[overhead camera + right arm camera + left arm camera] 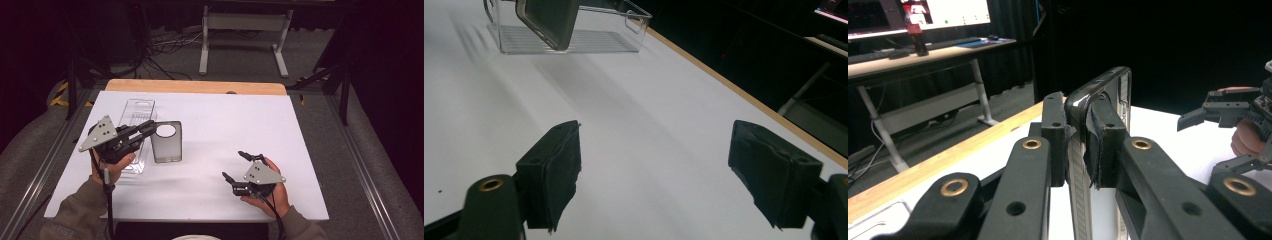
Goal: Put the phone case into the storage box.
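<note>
- Left gripper [150, 126] clenched on the edge of a smoky translucent phone case [167, 142], camera cutout nearest its tips.
- Right gripper [234, 166] released, jaws wide above the white desk [240, 120].

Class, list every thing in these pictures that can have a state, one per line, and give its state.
Left hand-held gripper: shut on the phone case.
Phone case: held by its edge, above the table.
Clear tray: empty, flat on the table.
Right hand-held gripper: open, empty.
</note>
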`<state>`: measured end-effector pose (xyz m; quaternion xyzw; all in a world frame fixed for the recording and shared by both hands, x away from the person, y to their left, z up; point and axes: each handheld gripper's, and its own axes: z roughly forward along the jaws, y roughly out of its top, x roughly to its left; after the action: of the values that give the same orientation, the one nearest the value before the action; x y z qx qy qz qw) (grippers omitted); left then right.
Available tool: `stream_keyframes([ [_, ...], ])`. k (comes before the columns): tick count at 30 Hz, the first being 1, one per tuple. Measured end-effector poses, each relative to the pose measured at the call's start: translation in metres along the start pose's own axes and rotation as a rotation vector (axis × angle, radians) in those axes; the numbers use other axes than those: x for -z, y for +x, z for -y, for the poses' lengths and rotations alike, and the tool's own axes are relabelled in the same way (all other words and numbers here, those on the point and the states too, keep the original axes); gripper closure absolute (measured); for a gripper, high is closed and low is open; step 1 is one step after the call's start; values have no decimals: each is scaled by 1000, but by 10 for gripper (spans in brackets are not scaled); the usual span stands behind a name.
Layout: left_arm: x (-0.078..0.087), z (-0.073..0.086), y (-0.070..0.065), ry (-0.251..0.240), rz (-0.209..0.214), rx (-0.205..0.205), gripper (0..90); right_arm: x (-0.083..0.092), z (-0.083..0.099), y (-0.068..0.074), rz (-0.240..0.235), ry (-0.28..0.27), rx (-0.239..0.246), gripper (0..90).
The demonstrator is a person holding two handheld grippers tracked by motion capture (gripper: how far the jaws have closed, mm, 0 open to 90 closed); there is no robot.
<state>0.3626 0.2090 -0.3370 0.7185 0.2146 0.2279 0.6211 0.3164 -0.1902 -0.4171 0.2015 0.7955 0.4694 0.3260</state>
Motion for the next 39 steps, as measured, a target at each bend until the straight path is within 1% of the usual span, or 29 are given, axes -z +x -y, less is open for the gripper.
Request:
stream_keyframes([
  [1, 1, 0, 1, -14, -11, 0, 802, 0, 0, 0, -2, 1, -1, 222],
  [4, 5, 0, 3, -21, -15, 8, 802, 0, 0, 0, -3, 2, 1, 222],
  [6, 8, -2, 5, -17, -20, 7, 802, 0, 0, -1, -4, 4, 1, 221],
  [8, 9, -2, 6, -30, -31, 10, 802, 0, 0, -1, -4, 3, -2, 222],
  [9, 10, -3, 7, -31, -42, 3, 803, 0, 0, -1, -5, 3, -6, 222],
  [10, 11, -3, 7, -34, -47, 6, 803, 0, 0, -1, -11, -1, -17, 223],
  [11, 11, -4, 7, -35, -49, 9, 802, 0, 0, -2, -19, -2, -26, 224],
  [12, 13, -5, 8, -32, -52, 2, 803, 0, 0, -2, -21, -8, -34, 224],
  [13, 14, -5, 8, -36, -50, 6, 803, 1, -1, -2, -22, -10, -36, 224],
  [14, 14, -5, 8, -37, -54, 0, 803, 1, -1, -3, -22, -9, -36, 224],
  [16, 16, -6, 9, -42, -59, 3, 803, 1, -1, -3, -18, -7, -33, 224],
  [17, 17, -6, 10, -43, -60, -2, 803, 1, 0, -3, -16, -4, -31, 224],
  [18, 18, -6, 11, -46, -65, 2, 803, 0, 0, -3, -16, -2, -30, 224],
  [23, 24, -6, 15, -51, -81, -16, 803, -1, 0, -1, -22, 12, -9, 223],
  [24, 25, -6, 15, -55, -85, -10, 803, -2, 0, -1, -26, 13, -5, 223],
  [26, 27, -7, 17, -59, -87, -14, 803, -2, 1, -1, -27, 17, -3, 223],
  [28, 30, -7, 19, -68, -99, -14, 803, -2, 1, -1, -28, 18, -2, 223],
  [30, 32, -7, 21, -72, -105, -6, 803, -2, 1, -1, -27, 19, -2, 223],
  [33, 34, -7, 23, -73, -117, -13, 803, -3, 1, -1, -29, 20, 3, 223],
  [37, 38, -8, 26, -85, -132, -8, 803, -3, 1, 0, -30, 24, 7, 222],
  [39, 42, -9, 29, -90, -145, -7, 803, -3, 1, -1, -31, 25, 7, 222],
])
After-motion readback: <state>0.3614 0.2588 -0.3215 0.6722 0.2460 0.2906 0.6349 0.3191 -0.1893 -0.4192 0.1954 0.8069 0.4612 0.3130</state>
